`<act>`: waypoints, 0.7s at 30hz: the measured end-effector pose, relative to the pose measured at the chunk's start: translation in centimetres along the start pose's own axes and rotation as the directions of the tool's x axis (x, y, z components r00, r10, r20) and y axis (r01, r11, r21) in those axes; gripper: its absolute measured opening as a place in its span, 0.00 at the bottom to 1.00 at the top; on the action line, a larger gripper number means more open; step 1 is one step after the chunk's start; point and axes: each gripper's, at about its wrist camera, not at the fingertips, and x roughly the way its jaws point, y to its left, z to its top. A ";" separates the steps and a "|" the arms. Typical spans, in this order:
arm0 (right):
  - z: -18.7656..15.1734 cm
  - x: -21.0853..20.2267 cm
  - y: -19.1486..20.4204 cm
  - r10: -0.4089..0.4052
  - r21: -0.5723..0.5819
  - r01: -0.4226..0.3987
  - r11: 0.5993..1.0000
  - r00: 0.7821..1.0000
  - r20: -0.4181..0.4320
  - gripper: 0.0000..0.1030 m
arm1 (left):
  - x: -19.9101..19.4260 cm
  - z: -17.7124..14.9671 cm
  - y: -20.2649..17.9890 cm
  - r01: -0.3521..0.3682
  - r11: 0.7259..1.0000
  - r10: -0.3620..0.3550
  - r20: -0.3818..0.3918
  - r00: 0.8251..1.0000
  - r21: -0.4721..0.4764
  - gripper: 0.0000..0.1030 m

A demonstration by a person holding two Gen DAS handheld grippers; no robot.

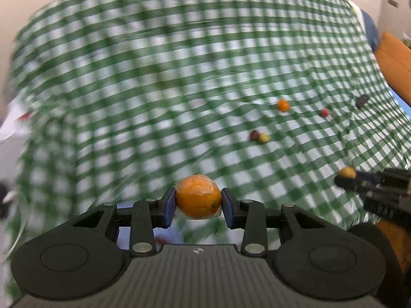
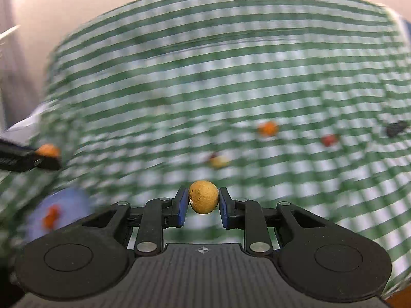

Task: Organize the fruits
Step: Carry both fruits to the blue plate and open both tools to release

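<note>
My left gripper (image 1: 198, 197) is shut on an orange (image 1: 198, 195), held above the green checked tablecloth (image 1: 154, 77). My right gripper (image 2: 203, 197) is shut on a small tan-yellow round fruit (image 2: 203, 196), also lifted off the cloth. Each gripper shows in the other's view: the right one (image 1: 345, 177) at the right edge, the left one (image 2: 48, 154) at the left edge. Loose on the cloth lie a small orange fruit (image 1: 283, 105), a red fruit (image 1: 325, 112), and a dark red fruit (image 1: 253, 135) touching a yellow one (image 1: 263, 137).
A pale blue plate (image 2: 72, 200) with an orange-red piece (image 2: 51, 217) on it lies at the lower left of the right wrist view. A small black object (image 1: 362, 100) rests on the cloth far right. An orange cushion (image 1: 395, 61) sits beyond the table's right edge.
</note>
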 end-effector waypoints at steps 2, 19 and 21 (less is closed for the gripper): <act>-0.7 -0.8 3.3 0.066 -0.038 -0.067 0.997 0.997 -0.031 0.26 | -2.2 -2.1 1.2 -0.028 0.999 0.029 0.002 1.000 -0.032 0.41; -5.1 -6.2 18.0 0.201 -0.324 -0.235 0.916 0.970 -0.134 0.26 | -10.1 -13.9 6.0 -0.043 0.970 0.052 0.028 0.998 -0.239 0.40; -5.2 -6.4 18.4 0.194 -0.336 -0.230 0.913 0.971 -0.137 0.26 | -10.5 -14.1 6.4 -0.046 0.967 0.059 0.046 0.997 -0.250 0.41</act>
